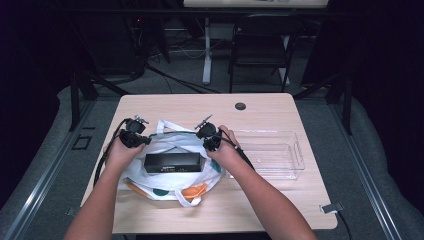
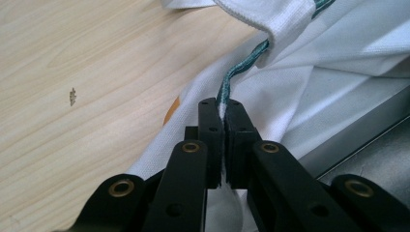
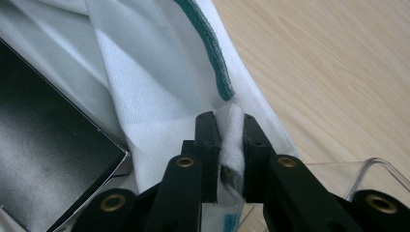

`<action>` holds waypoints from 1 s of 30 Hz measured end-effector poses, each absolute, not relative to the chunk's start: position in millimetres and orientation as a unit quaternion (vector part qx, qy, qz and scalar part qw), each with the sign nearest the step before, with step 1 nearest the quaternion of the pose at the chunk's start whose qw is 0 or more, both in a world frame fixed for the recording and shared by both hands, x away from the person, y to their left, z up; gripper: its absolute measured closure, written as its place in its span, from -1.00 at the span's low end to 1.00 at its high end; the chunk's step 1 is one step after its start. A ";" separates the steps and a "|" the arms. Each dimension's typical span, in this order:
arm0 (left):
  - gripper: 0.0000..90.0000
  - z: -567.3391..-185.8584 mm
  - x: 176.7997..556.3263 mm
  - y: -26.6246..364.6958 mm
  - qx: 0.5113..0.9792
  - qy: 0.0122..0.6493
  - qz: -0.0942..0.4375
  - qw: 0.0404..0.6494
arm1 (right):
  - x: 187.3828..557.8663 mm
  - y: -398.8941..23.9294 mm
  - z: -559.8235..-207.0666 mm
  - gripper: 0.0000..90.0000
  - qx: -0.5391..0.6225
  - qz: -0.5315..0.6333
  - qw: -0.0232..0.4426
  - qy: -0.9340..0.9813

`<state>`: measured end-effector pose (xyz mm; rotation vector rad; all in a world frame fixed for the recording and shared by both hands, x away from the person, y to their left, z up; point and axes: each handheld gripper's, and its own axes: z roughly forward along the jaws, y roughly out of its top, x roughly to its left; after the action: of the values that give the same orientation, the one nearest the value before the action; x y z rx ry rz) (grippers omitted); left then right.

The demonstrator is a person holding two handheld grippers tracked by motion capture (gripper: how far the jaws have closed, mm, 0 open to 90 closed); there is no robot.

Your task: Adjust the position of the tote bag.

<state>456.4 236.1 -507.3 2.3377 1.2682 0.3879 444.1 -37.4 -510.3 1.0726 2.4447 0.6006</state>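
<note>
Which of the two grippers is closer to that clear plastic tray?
Right. The right gripper pinches the white bag beside the clear tray; the left gripper grips the bag's far side.

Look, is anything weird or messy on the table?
Nothing looks spilled or broken. The white bag lies crumpled, both grippers pinching its rim, and the black box rests on it.

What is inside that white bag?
A long black box lies in the white bag, whose edges both grippers pinch apart. Anything under the box is hidden by it and the cloth.
</note>
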 end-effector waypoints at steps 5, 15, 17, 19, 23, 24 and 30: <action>0.95 -510.2 458.4 236.5 0.850 0.460 0.134 0.221 | 444.8 -37.4 -511.7 0.80 0.382 0.208 0.199 0.878; 0.95 -517.5 463.0 235.2 0.852 0.462 0.125 0.211 | 446.5 -36.0 -516.5 0.80 0.383 0.200 0.197 0.880; 0.95 -518.3 463.7 235.1 0.852 0.462 0.124 0.211 | 446.5 -35.7 -518.0 0.80 0.387 0.206 0.197 0.877; 0.95 -518.8 463.8 234.9 0.851 0.464 0.124 0.212 | 446.6 -35.9 -517.9 0.80 0.386 0.203 0.197 0.878; 0.95 -521.6 465.2 235.2 0.851 0.466 0.120 0.211 | 446.8 -35.8 -518.2 0.80 0.385 0.201 0.197 0.879; 0.95 -522.2 465.7 235.1 0.852 0.466 0.119 0.207 | 446.8 -35.7 -518.3 0.80 0.385 0.200 0.197 0.879; 0.95 -525.3 466.5 234.2 0.853 0.466 0.116 0.206 | 447.5 -35.4 -519.9 0.80 0.386 0.199 0.194 0.879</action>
<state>466.5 234.2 -525.3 2.3765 1.2987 0.3224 447.5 -35.4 -519.9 1.0837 2.4659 0.5593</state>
